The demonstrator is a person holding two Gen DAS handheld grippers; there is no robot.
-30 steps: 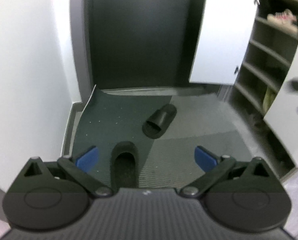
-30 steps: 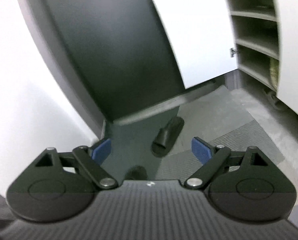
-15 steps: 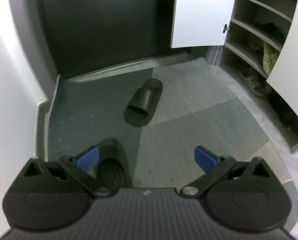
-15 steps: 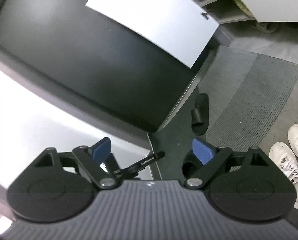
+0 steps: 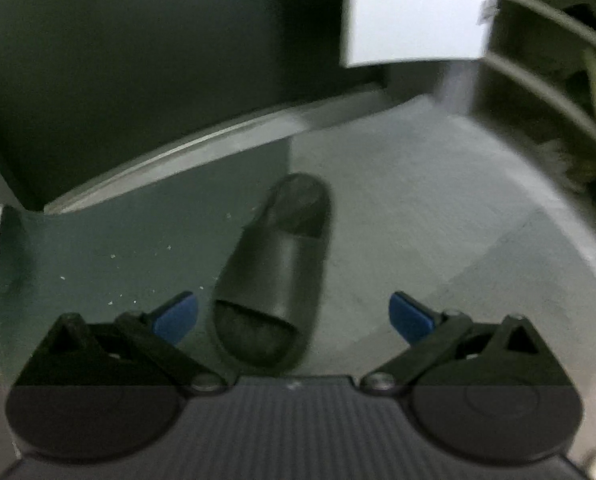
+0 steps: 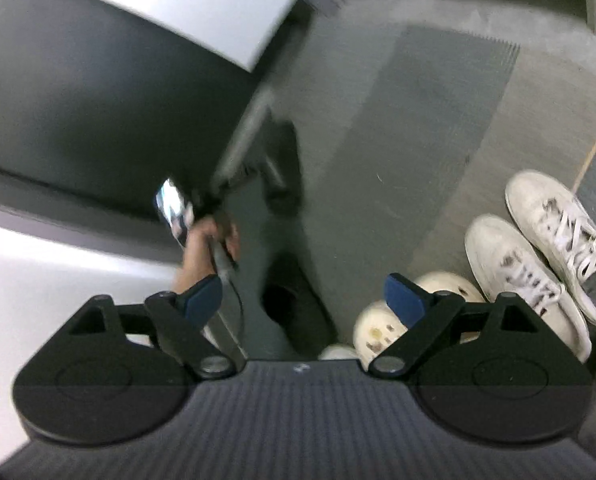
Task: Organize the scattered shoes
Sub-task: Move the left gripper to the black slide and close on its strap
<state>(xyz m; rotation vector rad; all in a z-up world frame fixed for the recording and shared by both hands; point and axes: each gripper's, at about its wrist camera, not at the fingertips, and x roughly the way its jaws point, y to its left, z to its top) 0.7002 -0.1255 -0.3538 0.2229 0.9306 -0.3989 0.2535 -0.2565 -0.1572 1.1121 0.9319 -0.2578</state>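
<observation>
Sneakers (image 6: 546, 256), white, show only at right wrist; left gripper (image 5: 294, 316) gapes empty over black slide (image 5: 276, 268); right gripper (image 6: 304, 300) gapes empty.

Both wrist views downward, slipper (image 5: 276, 276) shared

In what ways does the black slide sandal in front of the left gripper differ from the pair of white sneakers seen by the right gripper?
Colour: the black slide sandal is plain black; the white sneakers are white with dark scuffs.
Build: the sandal is open at both ends, with one broad strap and no laces; the sneakers are closed and laced.
Grouping: the sandal lies by itself, partly on the dark mat; the sneakers lie side by side.
Both rest upright on the floor.
</observation>
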